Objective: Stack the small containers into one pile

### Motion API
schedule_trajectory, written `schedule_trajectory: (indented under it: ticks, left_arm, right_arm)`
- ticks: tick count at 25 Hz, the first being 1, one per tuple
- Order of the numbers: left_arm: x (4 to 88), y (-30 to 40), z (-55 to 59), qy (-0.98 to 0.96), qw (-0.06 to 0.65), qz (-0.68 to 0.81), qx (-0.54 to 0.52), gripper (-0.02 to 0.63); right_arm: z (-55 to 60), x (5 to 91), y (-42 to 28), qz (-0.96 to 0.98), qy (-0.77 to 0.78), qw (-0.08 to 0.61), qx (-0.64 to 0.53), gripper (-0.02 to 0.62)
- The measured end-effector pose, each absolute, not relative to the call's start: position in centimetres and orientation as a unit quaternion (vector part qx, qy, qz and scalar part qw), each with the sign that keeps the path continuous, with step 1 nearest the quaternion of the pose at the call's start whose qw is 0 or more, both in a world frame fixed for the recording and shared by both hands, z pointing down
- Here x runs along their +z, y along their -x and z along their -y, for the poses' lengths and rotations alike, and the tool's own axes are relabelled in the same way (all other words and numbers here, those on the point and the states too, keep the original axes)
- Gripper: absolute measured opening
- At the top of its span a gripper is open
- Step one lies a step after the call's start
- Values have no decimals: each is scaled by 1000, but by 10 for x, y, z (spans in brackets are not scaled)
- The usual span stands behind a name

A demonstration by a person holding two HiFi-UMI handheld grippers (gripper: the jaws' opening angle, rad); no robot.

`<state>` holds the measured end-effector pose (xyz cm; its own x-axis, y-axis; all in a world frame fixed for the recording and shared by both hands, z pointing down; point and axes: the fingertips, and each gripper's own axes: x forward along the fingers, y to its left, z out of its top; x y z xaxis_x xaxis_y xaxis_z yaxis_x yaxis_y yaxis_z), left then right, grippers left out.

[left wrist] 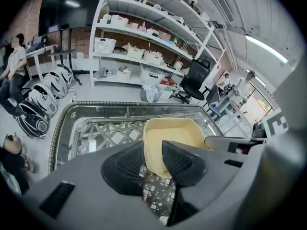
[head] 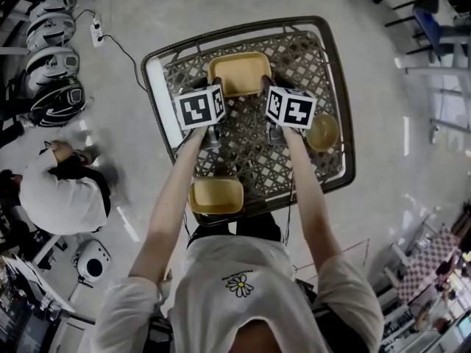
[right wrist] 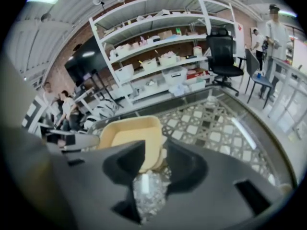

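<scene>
Head view has both grippers out over the lattice table (head: 254,157), one at each side of the far square container (head: 239,73). Left gripper (left wrist: 152,152): jaws apart, the container's left wall between them, one jaw over the yellow floor, the other outside. Right gripper (right wrist: 154,151) mirrors that on the opposite wall, jaws wide, nothing pinched yet. Looks like a two-sided lift, to keep it level. A second square container (head: 215,195) waits behind both sets of jaws, and a round bowl (head: 322,132) lies outside the right jaws.

Left gripper (left wrist: 152,153) and right gripper (right wrist: 154,155) side by side, tilted down, jaws apart.
</scene>
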<state>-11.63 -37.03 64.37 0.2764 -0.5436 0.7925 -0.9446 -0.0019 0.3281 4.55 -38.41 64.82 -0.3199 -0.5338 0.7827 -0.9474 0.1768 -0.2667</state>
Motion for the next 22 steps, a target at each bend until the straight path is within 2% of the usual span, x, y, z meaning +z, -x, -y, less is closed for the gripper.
schedule_trajectory:
  ticks: [12,14,22]
  left_arm:
    - [664,125,372,-647,438,574,245,48]
    - [665,124,371,-646,439,576,244,43]
    - [637,127,366,-660,415,583,229,40]
  right_arm:
    - [387,673,-47,703,-515,285,400,78]
    - [385,674,-47,704,-516,284,397,52]
    - [380,646,-43,715,-518,252,396,44]
